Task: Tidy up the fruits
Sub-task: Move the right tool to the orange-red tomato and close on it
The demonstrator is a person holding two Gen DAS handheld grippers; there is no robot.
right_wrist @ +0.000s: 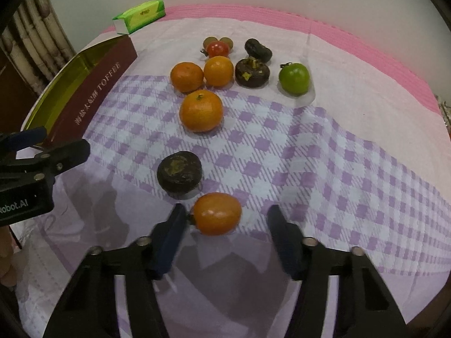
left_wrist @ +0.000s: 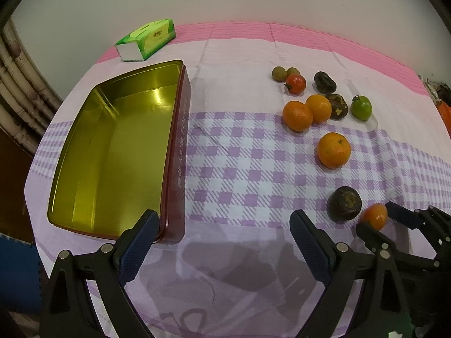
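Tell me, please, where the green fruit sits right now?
The green fruit lies at the right end of the far row, just right of a dark fruit on the cloth.

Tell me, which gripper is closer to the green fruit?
Right. The right gripper sits around a small orange fruit on the same side of the cloth as the green fruit. The left gripper hangs farther off, beside the tin.

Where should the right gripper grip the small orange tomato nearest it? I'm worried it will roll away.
Grip the orange tomato across its rounded middle, coming from above. It lies on its side between the right gripper's open fingers, its stem end toward one pad.
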